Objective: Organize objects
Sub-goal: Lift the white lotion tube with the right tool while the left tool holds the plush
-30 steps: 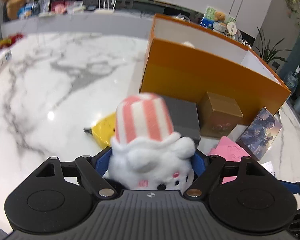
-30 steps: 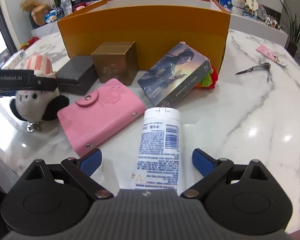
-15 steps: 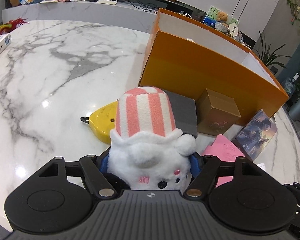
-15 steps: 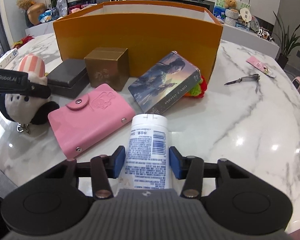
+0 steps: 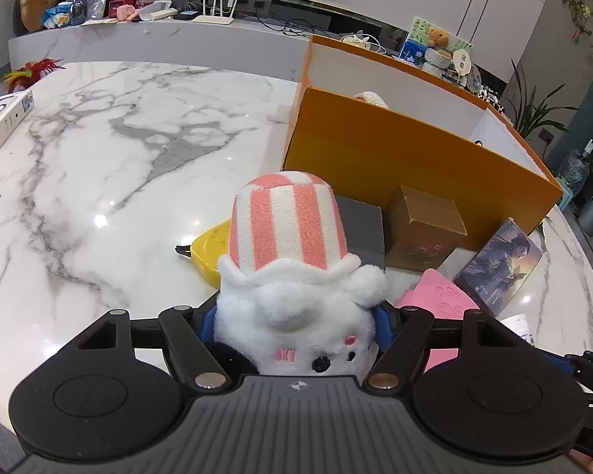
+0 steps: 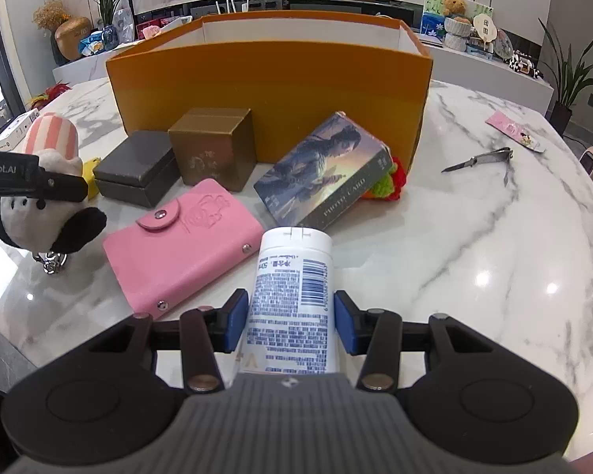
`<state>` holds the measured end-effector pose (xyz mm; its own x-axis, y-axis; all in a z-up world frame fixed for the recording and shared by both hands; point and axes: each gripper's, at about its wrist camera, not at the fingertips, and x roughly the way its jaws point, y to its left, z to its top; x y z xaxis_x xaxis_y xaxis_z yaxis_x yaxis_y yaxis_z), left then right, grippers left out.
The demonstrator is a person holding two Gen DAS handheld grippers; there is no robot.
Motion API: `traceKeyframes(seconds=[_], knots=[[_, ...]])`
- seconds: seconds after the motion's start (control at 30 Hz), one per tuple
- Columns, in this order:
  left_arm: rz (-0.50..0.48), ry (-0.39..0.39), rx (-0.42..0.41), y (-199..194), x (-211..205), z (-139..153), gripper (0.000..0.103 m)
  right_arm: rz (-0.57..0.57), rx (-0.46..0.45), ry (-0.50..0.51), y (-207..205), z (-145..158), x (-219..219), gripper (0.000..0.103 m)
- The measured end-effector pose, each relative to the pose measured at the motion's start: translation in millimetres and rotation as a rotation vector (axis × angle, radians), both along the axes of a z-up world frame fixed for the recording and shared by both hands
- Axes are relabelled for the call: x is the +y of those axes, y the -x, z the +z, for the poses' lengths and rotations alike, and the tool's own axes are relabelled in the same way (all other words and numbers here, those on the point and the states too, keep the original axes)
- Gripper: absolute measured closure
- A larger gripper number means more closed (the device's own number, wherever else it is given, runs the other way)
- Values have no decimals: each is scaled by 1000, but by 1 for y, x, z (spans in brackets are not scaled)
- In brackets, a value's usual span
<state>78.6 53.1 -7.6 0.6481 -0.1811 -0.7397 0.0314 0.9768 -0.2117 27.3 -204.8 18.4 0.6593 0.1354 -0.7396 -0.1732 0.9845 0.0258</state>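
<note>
My left gripper (image 5: pixel 294 318) is shut on a white plush toy (image 5: pixel 292 304) with a pink-striped hat, held above the marble table; the toy also shows at the left of the right wrist view (image 6: pixel 39 201). My right gripper (image 6: pixel 292 318) is shut on a white tube (image 6: pixel 292 288) with blue print, its cap pointing forward. A large open orange box (image 6: pixel 272 94) stands behind, also in the left wrist view (image 5: pixel 407 158).
In front of the box lie a pink wallet (image 6: pixel 186 245), a dark grey case (image 6: pixel 138 170), a gold cube box (image 6: pixel 213 150), a photo card box (image 6: pixel 328 173) and a red-green knitted thing (image 6: pixel 391 183). A yellow item (image 5: pixel 209 249) and nail clippers (image 6: pixel 482 160) lie on the table.
My right gripper closed on the white tube and lifted slightly. My left gripper rose a little with the plush toy in it.
</note>
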Motion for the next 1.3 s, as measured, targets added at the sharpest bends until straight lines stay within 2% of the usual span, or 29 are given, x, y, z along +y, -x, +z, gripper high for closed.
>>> traceKeyframes(seconds=[0.97,1.3], knots=[[-8,-97,-63,26,-15,34,20,20,-90,-3,22,41,10,54],[-15,-104,-80,33,-20,43,20,34,-115,-5,27,50,16,56]])
